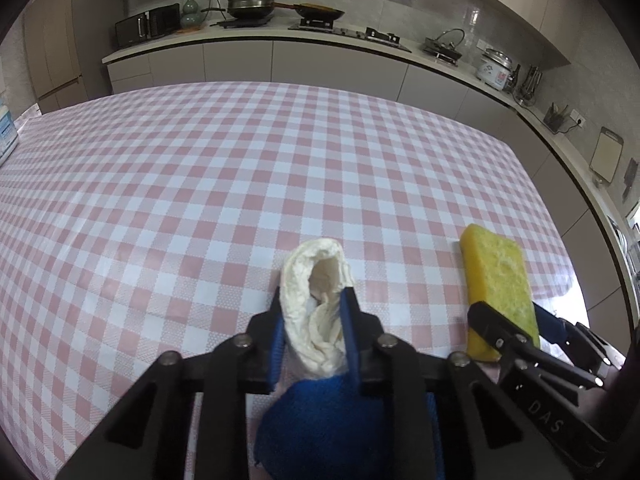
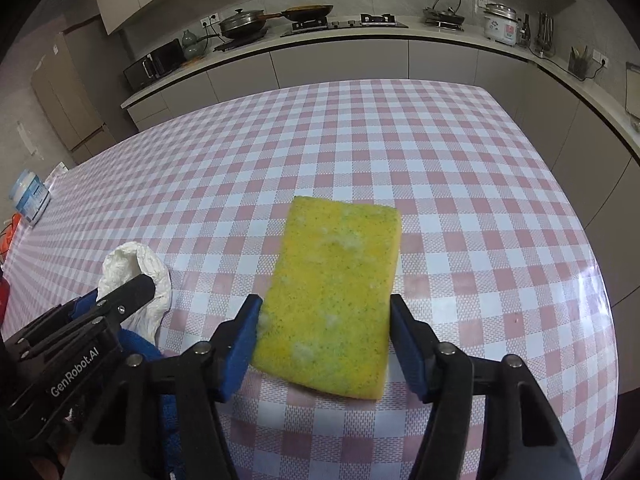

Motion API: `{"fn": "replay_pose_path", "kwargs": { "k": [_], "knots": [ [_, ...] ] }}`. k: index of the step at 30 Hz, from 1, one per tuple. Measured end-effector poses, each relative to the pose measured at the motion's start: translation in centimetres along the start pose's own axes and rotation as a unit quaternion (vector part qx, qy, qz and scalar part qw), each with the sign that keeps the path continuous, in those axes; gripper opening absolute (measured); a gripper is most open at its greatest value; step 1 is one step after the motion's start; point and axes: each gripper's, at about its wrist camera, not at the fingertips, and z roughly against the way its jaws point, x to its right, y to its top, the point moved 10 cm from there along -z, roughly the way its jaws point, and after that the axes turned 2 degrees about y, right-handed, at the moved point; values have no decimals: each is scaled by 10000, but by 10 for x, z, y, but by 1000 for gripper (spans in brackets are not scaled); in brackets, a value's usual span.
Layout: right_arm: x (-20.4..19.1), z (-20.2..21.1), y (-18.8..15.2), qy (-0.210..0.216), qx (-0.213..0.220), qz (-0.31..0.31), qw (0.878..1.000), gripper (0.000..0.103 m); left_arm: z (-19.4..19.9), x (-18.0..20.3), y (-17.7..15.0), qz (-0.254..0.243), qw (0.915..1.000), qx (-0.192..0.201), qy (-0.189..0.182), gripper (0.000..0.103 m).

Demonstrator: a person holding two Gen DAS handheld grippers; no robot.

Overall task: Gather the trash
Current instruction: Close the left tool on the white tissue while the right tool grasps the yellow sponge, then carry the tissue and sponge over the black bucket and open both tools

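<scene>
A crumpled white paper wad [image 1: 316, 280] sits between the blue pads of my left gripper [image 1: 312, 320], which is shut on it just above the checked table. A blue cloth [image 1: 328, 420] lies under that gripper, close to the camera. A yellow sponge [image 2: 340, 264] with green specks is clamped by its long sides in my right gripper [image 2: 326, 312]. In the left wrist view the sponge [image 1: 496, 268] and right gripper [image 1: 506, 312] are at the right, near the table edge. In the right wrist view the paper wad [image 2: 132, 260] and blue cloth [image 2: 136, 344] are at the lower left.
The table wears a pink and white checked cloth [image 1: 200, 200]; its right edge [image 2: 600, 280] runs close to the sponge. A white tub with a blue label [image 2: 30, 196] stands at the far left edge. A kitchen counter [image 1: 280, 36] with pans and a rice cooker lies behind.
</scene>
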Motion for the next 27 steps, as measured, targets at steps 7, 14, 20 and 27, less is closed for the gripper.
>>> {"fn": "replay_pose_path", "kwargs": {
  "k": [7, 14, 20, 27],
  "knots": [
    [4, 13, -3, 225, 169, -163, 9995, 50, 8, 0, -3, 46, 9998, 49, -185, 11],
    [5, 26, -11, 289, 240, -191, 9991, 49, 14, -1, -7, 45, 9997, 89, -240, 11],
    [12, 48, -9, 324, 464, -309, 9979, 49, 39, -6, 1, 139, 9986, 395, -313, 11],
    [12, 86, -7, 328, 794, -359, 9957, 49, 71, -9, 12, 152, 9956, 811, -454, 11]
  ]
}}
